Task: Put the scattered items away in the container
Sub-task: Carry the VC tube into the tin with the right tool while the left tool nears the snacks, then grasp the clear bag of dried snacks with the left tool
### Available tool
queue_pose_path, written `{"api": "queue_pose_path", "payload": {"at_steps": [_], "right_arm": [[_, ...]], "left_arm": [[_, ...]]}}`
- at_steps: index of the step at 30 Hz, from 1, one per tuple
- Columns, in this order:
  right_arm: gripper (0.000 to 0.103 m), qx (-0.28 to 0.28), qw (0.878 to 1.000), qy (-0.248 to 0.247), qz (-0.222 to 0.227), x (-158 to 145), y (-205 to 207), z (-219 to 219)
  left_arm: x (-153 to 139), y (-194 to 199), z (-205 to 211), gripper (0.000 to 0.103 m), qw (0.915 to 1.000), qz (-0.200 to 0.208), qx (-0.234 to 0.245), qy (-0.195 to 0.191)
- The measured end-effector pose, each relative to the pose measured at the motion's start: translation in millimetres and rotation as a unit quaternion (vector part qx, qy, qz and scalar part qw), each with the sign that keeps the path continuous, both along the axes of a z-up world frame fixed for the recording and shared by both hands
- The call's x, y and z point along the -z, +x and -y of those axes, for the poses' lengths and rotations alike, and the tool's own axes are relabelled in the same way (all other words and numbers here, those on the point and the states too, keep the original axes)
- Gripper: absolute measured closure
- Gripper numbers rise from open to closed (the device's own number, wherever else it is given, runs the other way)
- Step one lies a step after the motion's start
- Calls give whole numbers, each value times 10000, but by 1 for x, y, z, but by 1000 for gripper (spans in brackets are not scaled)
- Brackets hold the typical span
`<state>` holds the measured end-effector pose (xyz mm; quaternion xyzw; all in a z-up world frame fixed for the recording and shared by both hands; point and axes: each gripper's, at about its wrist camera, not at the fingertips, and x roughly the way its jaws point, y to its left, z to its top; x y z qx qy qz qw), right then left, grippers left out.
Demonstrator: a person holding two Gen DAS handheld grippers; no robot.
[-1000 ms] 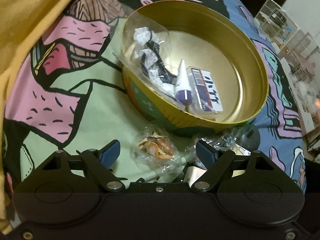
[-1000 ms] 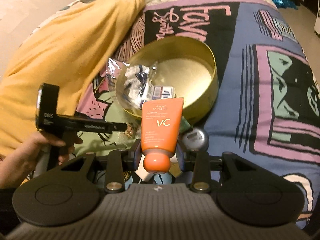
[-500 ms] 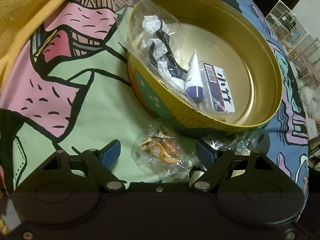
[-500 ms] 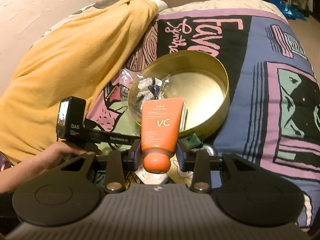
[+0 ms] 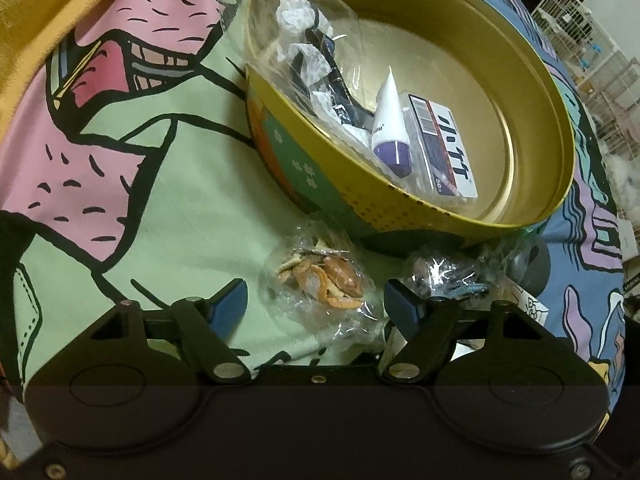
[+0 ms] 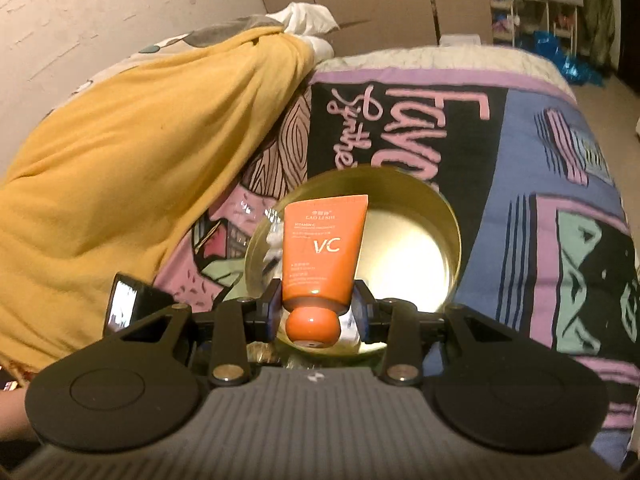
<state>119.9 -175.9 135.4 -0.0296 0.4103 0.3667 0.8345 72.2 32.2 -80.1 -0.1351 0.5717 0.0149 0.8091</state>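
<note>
A round gold tin [image 5: 556,128] lies on the patterned bedcover; it holds a clear bag of black and white bits [image 5: 316,60], a white tube with a purple cap [image 5: 390,128] and a barcoded box [image 5: 444,148]. In front of the tin a clear bag of orange snacks [image 5: 320,280] lies between the blue pads of my left gripper [image 5: 316,304]. Those jaws are closing, and the pads stand clear of the bag. My right gripper [image 6: 318,308] holds an orange tube [image 6: 324,248] cap-down over the tin [image 6: 452,216]. Its jaws are opening, and the pads still rest against the tube's sides.
A second clear bag with dark pieces [image 5: 448,276] and a grey round object [image 5: 532,268] lie by the tin's near wall. A bunched yellow blanket [image 6: 140,160] fills the left side of the bed. Part of the left gripper's body [image 6: 124,304] shows beside the right gripper.
The right gripper rose and moved forward, so the tube now hangs over the tin, and its jaws widened slightly. The left gripper sank toward the snack bag and its fingers drew in a little.
</note>
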Motion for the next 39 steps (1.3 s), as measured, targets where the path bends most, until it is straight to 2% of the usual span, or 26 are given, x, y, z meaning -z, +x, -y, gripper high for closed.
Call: {"api": "queue_pose_path", "payload": {"at_steps": [1, 3, 5, 7, 20, 22, 26, 28, 30, 39], "right_arm": [[43, 26, 10000, -35, 2, 0, 3, -4], [9, 298, 9990, -145, 288, -2, 4, -9], [3, 570, 9956, -125, 728, -7, -2, -7], [3, 523, 9947, -87, 878, -10, -6, -4], [0, 575, 9983, -17, 92, 7, -12, 35], [0, 574, 9983, -131, 22, 14, -15, 38], [0, 490, 9981, -350, -124, 29, -22, 42], [0, 458, 9978, -425, -224, 36, -26, 42], [0, 441, 9973, -494, -315, 43, -28, 42], [0, 326, 9941, -874, -552, 71, -35, 43]], "left_arm": [[0, 0, 0, 31, 10000, 0, 9, -8], [0, 0, 0, 32, 10000, -6, 30, -9], [1, 0, 1, 33, 10000, -16, 57, 6], [3, 0, 1, 35, 10000, -54, 63, 13], [9, 1, 1, 39, 9999, -100, 86, 106], [9, 0, 2, 50, 9998, -66, 98, 159], [10, -2, -3, 63, 9999, -4, 22, 134], [9, -3, -6, 77, 9999, 16, -12, 111], [8, -5, -9, 82, 10000, 32, -57, 49], [-6, -12, -14, 86, 9998, 189, -66, 11]]}}
